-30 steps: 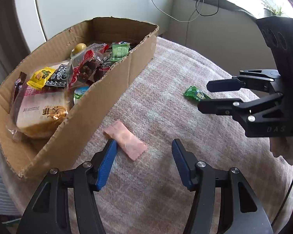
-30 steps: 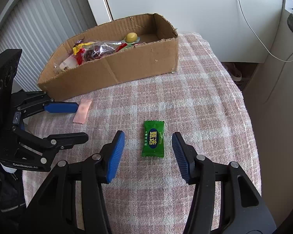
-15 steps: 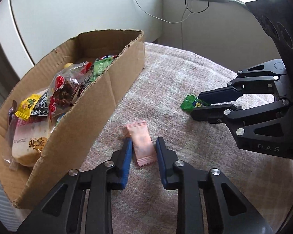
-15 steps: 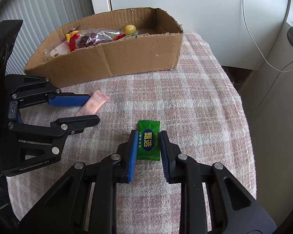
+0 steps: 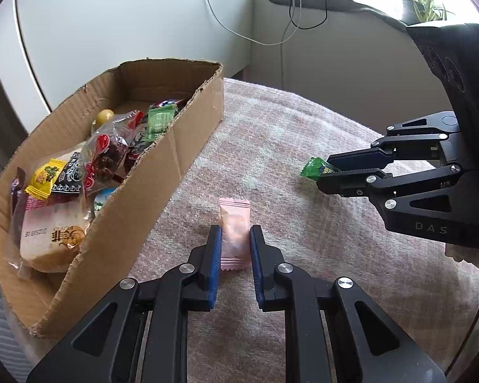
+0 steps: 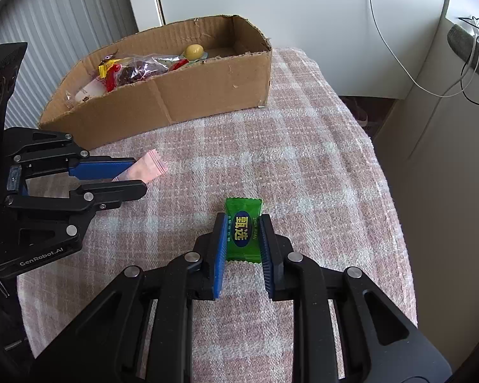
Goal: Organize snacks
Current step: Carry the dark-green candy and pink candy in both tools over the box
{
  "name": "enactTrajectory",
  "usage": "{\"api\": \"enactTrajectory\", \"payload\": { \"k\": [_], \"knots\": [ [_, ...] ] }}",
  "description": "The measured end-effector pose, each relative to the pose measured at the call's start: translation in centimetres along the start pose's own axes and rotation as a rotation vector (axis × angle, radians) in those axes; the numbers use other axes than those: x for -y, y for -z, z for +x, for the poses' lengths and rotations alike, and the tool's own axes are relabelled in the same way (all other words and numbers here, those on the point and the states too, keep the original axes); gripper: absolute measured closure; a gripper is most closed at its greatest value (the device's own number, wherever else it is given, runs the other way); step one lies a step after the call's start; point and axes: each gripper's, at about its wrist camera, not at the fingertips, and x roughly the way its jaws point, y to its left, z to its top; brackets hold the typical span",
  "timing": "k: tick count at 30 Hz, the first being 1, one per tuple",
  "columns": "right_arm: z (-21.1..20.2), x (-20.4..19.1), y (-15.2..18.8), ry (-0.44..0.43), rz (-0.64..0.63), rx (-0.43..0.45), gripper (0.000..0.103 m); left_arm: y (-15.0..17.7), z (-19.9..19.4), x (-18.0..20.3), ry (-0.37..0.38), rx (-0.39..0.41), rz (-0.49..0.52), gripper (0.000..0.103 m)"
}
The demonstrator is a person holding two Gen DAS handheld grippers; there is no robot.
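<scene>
My left gripper [image 5: 234, 236] is shut on a pink candy packet [image 5: 234, 233], held just above the checked cloth beside the box. It also shows in the right wrist view [image 6: 143, 178] with the pink packet [image 6: 147, 169]. My right gripper [image 6: 242, 223] is shut on a green candy packet [image 6: 243, 228], lifted slightly off the cloth. In the left wrist view the right gripper [image 5: 324, 172] holds the green packet [image 5: 314, 167]. The cardboard box [image 5: 163, 172] [image 6: 182, 102] holds several snacks.
A table with a pink checked cloth [image 6: 297, 166] [image 5: 290, 146] carries everything; its right edge drops toward the floor. White cabinet and wall stand behind the box. Cables [image 6: 399, 63] hang at the right by a window ledge [image 5: 335, 3].
Both grippers closed from wide open onto their packets: left on the pink one, right on the green one. Both packets now sit slightly raised off the cloth.
</scene>
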Motion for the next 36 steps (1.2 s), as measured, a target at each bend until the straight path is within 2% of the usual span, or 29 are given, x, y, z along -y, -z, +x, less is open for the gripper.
{"api": "enactTrajectory", "payload": {
  "k": [9, 14, 18, 27, 36],
  "knots": [
    [-3.0, -1.4, -1.6, 0.048, 0.06, 0.024, 0.083, 0.0, -4.3, -1.3, 0.089, 0.067, 0.007, 0.087],
    [-4.7, -3.2, -3.5, 0.077, 0.08, 0.054, 0.083, -0.1, -6.8, -3.4, 0.121, 0.117, 0.002, 0.087],
    [-5.3, -5.1, -5.7, 0.092, 0.085, 0.076, 0.083, -0.5, -7.3, -5.3, 0.13, 0.142, 0.002, 0.087],
    [-4.2, -8.1, -10.5, 0.113, 0.081, 0.086, 0.083, -1.7, -8.1, -10.6, 0.143, 0.182, -0.029, 0.087],
    [-1.5, -9.5, -14.0, 0.115, 0.09, 0.063, 0.083, -2.4, -7.5, -14.5, 0.138, 0.179, -0.048, 0.087]
  ]
}}
